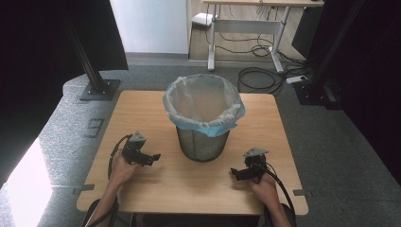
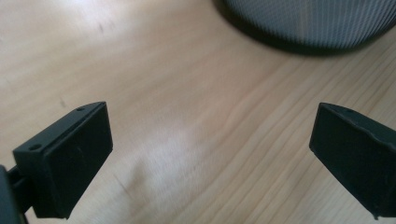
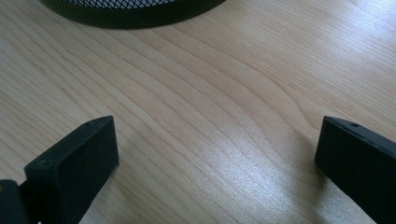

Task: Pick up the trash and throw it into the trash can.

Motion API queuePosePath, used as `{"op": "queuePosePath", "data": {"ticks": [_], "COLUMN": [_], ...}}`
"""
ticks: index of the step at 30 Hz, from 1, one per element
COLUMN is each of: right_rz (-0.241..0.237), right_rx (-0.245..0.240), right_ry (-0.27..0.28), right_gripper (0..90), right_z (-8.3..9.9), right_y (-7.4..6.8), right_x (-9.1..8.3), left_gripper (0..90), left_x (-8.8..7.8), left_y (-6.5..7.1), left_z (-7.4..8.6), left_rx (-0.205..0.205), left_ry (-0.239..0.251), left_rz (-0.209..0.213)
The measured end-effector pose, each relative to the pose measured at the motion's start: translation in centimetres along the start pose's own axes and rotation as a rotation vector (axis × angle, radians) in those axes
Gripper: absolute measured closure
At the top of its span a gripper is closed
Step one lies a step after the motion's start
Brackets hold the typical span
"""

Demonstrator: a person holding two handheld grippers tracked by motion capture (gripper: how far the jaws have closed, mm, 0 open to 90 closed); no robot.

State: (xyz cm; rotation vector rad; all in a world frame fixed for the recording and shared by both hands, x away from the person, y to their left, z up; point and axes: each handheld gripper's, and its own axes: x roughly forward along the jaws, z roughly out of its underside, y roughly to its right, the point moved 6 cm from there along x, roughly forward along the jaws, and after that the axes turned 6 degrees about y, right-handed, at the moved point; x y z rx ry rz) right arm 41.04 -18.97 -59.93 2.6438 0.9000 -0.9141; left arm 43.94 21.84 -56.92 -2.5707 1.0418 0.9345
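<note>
While my left gripper [image 1: 152, 157] rests low on the wooden table [image 1: 142, 109], its two black jaws stand wide apart with nothing but bare wood grain between them, as the left gripper view shows. My left hand [image 1: 122, 169] wraps the grip from behind, the forearm coming up from the near edge and angling slightly inward, the grey plate on top and the cable looping back past my wrist. The jaws point inward and a little ahead, toward the foot of the wire mesh bin [image 1: 202, 144], which stands near them but apart; in the left gripper view its dark base ring [image 2: 299, 44] sits beyond the jaw tips, toward the upper right.

My right gripper [image 1: 236, 174] mirrors this on the other side of the bin: jaws spread just as wide, empty, low over the table, pointing inward. My right hand [image 1: 263, 182] holds it from behind with the forearm rising from the near edge and the cable trailing back along it. In the right gripper view the bin's base ring [image 3: 130, 16] lies ahead of the jaws, toward the upper left, clear of them.

The bin stands upright between the two grippers and farther out from me, lined with a pale blue bag [image 1: 203, 106] folded over its rim
</note>
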Motion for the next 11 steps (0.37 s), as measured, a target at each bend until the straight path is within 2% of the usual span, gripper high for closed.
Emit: {"op": "queuePosePath", "data": {"ticks": [3, 6, 11], "right_rz": [0.000, 0.000, 0.000], "right_rx": [0.000, 0.000, 0.000], "right_ry": [0.000, 0.000, 0.000], "right_gripper": [0.0, 0.0, 0.0], "right_z": [0.0, 0.0, 0.0], "right_y": [0.0, 0.0, 0.0], "right_x": [0.0, 0.0, 0.0], "left_gripper": [0.0, 0.0, 0.0], "left_x": [0.8, 1.2, 1.3], "left_y": [0.2, 0.3, 0.5], "left_z": [1.3, 2.0, 2.1], "left_rx": [0.016, 0.045, 0.029], "left_ry": [-0.034, -0.068, -0.061], "left_rz": [-0.009, -0.027, -0.021]}}
